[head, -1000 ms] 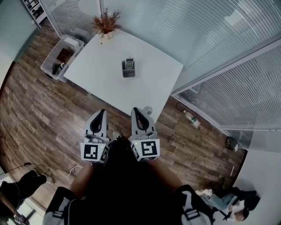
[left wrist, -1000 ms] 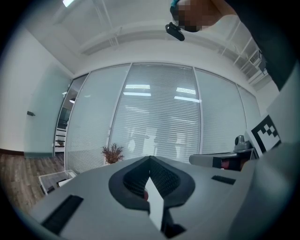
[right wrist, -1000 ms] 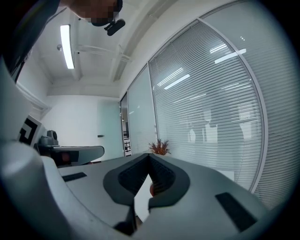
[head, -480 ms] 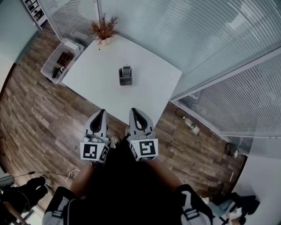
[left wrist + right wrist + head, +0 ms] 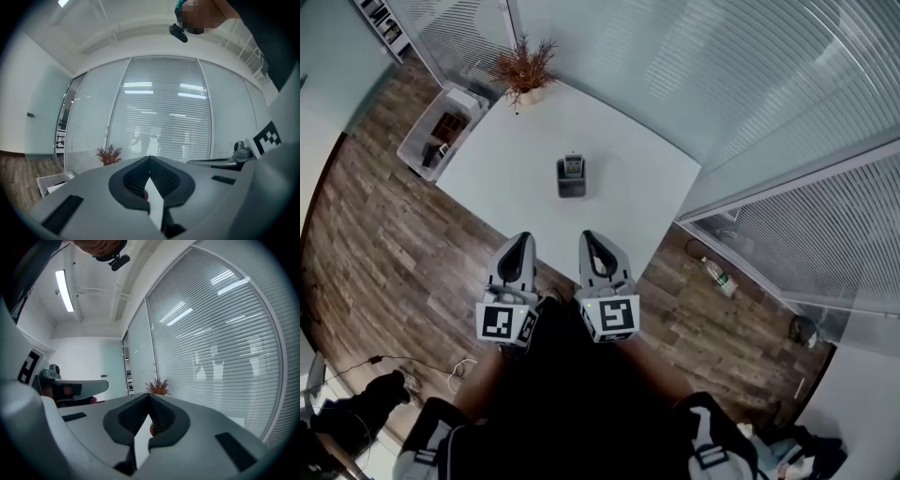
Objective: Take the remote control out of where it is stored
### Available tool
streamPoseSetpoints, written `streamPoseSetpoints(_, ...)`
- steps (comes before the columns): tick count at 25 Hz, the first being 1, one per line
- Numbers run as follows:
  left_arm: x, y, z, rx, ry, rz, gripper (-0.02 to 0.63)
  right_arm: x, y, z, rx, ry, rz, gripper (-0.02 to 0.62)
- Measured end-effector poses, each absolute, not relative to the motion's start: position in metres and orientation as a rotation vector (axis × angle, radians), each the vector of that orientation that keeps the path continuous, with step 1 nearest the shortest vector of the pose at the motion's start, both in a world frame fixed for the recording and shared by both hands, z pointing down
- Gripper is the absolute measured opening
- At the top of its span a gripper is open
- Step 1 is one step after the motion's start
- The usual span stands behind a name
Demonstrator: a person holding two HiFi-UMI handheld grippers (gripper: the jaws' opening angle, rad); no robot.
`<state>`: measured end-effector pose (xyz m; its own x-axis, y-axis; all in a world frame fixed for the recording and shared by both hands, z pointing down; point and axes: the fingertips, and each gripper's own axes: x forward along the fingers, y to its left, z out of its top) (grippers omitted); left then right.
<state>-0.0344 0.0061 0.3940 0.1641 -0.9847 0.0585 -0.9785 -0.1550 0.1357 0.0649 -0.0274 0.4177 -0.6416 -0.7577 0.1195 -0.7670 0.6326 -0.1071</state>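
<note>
White table (image 5: pixel 506 159), remote control (image 5: pixel 573 166) in grey holder (image 5: pixel 572 187) mid-top; left gripper (image 5: pixel 518 242), right gripper (image 5: pixel 590 238) by near edge, fingers closed, empty

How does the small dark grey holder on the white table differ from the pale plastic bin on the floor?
The small dark grey holder stands on the white table; the pale plastic bin sits on the wooden floor beside it. The holder is far smaller than the bin. The holder carries the remote control upright; the bin's contents are unclear. Both are open-topped.
</note>
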Motion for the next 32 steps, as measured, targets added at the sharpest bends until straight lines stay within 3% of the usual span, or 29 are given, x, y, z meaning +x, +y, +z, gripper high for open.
streamPoseSetpoints(18,-0.105,-0.071,0.399,2.457,-1.733,-0.02,0.006,0.011,-0.095,0.413,1.578,-2.615,0.258,0.001)
streamPoseSetpoints(32,-0.114,-0.103,0.407,2.487,-1.664,-0.005,0.006,0.005,-0.114,0.428,1.647,-2.556,0.244,0.002)
